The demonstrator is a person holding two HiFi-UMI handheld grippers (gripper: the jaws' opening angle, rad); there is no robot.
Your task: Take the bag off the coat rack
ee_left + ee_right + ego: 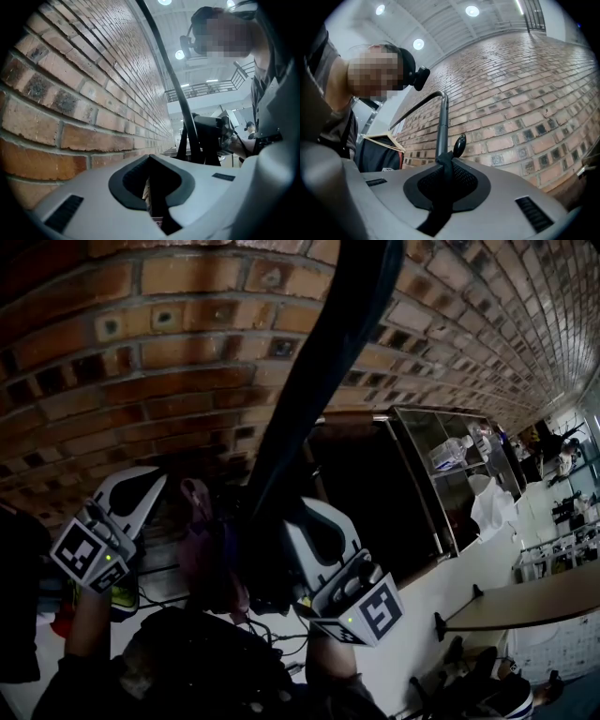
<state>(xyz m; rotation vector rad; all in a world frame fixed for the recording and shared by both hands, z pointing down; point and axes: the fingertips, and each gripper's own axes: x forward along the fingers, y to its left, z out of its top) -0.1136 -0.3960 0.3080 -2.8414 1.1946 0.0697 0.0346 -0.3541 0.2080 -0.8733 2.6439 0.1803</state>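
Note:
A dark bag strap (314, 381) runs from the top of the head view down into my right gripper (292, 517), which is shut on it. In the right gripper view the strap (446, 161) sits pinched between the jaws, right beside the coat rack's black pole (442, 126) and a knob-ended hook (460, 144). A dark mass (216, 657) below the grippers may be the bag's body. My left gripper (150, 486) is held apart at the left by the brick wall, shut with nothing in it (152, 164).
The brick wall (141, 352) stands close behind everything. A wooden hanger with a dark garment (380, 149) hangs left of the pole. A glass-fronted cabinet (450, 465) and a round table (534, 601) stand to the right. A person is close to both grippers.

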